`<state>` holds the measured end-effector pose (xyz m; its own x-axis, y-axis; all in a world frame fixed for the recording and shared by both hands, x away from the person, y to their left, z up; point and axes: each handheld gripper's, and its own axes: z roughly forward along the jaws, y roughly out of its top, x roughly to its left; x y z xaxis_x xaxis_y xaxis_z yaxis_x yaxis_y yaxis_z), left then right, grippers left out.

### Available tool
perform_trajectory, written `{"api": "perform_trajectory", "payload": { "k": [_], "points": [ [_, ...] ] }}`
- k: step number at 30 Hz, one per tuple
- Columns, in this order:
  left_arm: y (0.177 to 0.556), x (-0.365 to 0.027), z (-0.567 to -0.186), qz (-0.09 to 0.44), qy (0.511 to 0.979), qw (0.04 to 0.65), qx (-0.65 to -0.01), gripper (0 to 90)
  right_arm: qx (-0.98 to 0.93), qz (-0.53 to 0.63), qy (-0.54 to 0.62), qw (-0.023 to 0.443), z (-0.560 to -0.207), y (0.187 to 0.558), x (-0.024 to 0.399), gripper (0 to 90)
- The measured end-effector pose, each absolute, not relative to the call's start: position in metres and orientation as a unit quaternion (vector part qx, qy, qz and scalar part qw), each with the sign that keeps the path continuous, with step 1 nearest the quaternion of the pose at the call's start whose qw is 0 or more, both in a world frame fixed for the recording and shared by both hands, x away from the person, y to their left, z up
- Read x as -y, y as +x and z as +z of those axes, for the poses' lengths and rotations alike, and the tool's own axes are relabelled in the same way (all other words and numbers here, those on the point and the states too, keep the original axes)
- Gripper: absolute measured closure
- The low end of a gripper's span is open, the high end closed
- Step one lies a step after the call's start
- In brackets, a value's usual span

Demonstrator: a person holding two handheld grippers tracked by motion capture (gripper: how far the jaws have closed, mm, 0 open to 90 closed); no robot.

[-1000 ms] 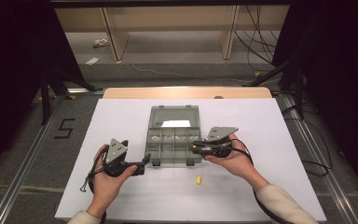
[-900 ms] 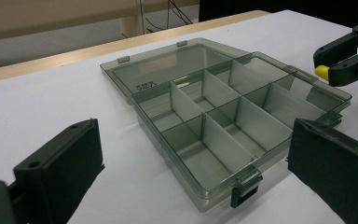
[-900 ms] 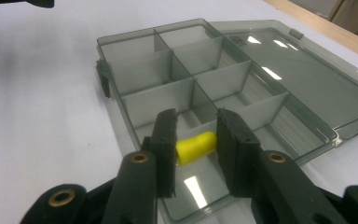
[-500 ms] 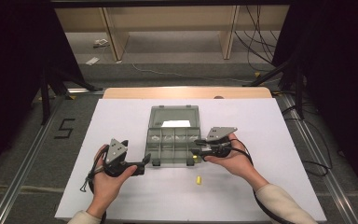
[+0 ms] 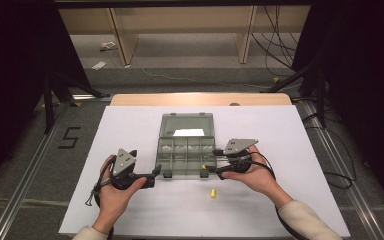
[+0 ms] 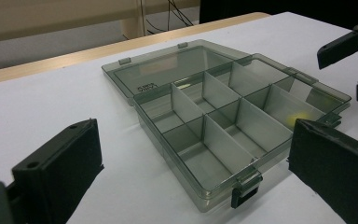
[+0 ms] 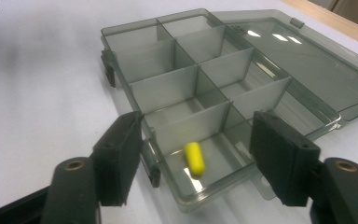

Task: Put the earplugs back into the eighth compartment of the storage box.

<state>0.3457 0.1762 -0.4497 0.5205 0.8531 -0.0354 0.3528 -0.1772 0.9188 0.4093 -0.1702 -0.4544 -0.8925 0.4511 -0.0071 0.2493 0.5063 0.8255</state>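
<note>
Open compartment box (image 5: pixel 186 150) lies mid-table on the white sheet (image 5: pixel 290 135), one yellow capsule (image 7: pixel 194 157) in its near-right cell, another (image 5: pixel 212 192) loose just near it; left gripper (image 5: pixel 152 176) and right gripper (image 5: pixel 211 161) gape empty.

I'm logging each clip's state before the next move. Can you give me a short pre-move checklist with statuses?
1. Lid of the organizer box fully open and lying flat: ok.
2. One yellow capsule inside a near corner compartment: ok.
3. Second capsule in the box: not ok, it lies on the white sheet in front of the box.
4. Right tongs open and empty: ok.
5. Left tongs open and empty: ok.
</note>
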Motion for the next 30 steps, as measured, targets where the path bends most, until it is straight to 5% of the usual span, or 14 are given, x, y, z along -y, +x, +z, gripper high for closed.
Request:
{"api": "perform_trajectory", "payload": {
  "k": [30],
  "points": [
    [0.346,-0.175,-0.452,0.251,0.727,0.486,-0.415,0.1,-0.859,0.467,0.184,0.103,-0.451,0.382,0.172,26.0]
  ]
}}
